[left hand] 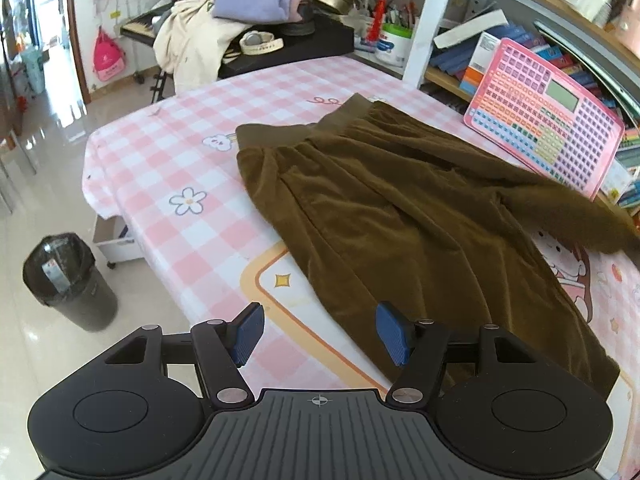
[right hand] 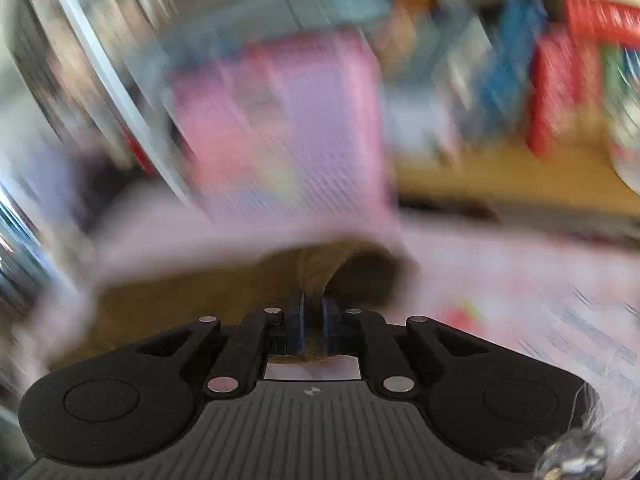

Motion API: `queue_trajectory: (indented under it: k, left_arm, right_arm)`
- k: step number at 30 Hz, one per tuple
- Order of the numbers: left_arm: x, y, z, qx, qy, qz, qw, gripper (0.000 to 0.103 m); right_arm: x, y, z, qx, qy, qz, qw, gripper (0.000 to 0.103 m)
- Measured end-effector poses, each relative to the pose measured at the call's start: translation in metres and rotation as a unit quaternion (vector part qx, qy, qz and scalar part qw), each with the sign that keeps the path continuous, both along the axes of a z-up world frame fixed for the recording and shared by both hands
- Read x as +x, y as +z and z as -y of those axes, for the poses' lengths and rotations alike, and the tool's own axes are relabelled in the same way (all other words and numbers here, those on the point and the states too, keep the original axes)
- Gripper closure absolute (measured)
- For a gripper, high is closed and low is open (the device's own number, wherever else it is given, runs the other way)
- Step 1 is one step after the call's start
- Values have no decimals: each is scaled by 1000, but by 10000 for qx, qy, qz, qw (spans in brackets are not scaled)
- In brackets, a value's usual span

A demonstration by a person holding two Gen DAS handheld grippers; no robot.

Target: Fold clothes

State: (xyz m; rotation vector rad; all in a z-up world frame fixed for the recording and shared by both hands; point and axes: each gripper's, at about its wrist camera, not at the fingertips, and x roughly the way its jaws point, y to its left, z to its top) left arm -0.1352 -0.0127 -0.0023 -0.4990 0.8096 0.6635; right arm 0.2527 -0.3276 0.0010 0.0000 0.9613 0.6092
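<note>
On the table with the pink-and-white checked cartoon tablecloth (left hand: 160, 168), a brown corduroy garment with an elastic waistband (left hand: 400, 216) lies spread out, waistband toward the far side, one end running off to the right edge of the left wrist view. Just beside it at the back right, a pink plastic toy keyboard panel with a small screen (left hand: 544, 120) leans against a cluttered bookshelf (left hand: 480, 56), and the brown fabric passes right in front of its lower corner. Further back there's a heap of cream and lavender clothes (left hand: 224, 20) on a black stand, a pink backpack (left hand: 107, 58) hanging by the doorway, and a dark grey bin with a black liner (left hand: 68, 280) on the shiny floor to the left of the table. The left gripper (left hand: 320, 334) hovers over the near edge of the garment with its blue pads (left hand: 250, 332) wide apart, holding nothing; the right-hand pad sits over the brown cloth, though I can't tell if it touches. The right gripper (right hand: 313, 322) is clamped on a bunch of that same brown fabric, pads nearly together with cloth pinched between them. Its view is super blurry, pointing toward the pink panel and shelf, so nothing else is readable there.
</note>
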Motion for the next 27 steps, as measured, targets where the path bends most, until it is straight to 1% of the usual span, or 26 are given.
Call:
queue_trajectory:
  k: [2,3,5,7,10,11,12,13,16,19,24,27]
  left_arm:
    - [1,-1,0,-37,-45,11,10000,40]
    - [1,-1,1,-29,-94,8,10000,40]
    - [3,-1,3,-18,-178,7,9998,40]
    - [3,-1,4,-14,-220,14,9998,40]
    - [1,0,2,-8,-203,71,9998,40]
    - [1,0,1,-4,-195,96,9998,40]
    - [1,0,-1,-5,-189,128,9997,40]
    - [1,0,-3,-7,-185,163,9997,40]
    - [6,0,-16,-14,-197,306,9993,40]
    - [15,2,-34,137,-271,446,9985,40]
    - [34,4,-82,366,-300,602,9971,40]
    - [46,0,-115,400,-410,552,9968,40]
  right_arm:
    - [-1,-33,4,-537,-64,-400,9977,95]
    - [-2,-45,5,-717,-111,-499,9961,95]
    - [-11,-47,8,-717,-265,-335,9965,95]
    - [-16,-47,8,-751,-361,-264,9962,94]
    - [-20,-47,6,-888,-452,-167,9949,85]
    - [-21,-46,6,-946,-489,-140,9942,79]
    - [-23,-47,6,-1012,-549,-76,9933,71]
    - [-26,-46,7,-1058,-636,-11,9924,68]
    - [-38,-37,15,-949,-871,105,9916,67]
    - [-63,-27,19,-772,-913,167,9927,66]
    - [-120,-18,23,-634,-1044,148,9924,66]
    - [-159,-17,20,-669,-1224,203,9900,66]
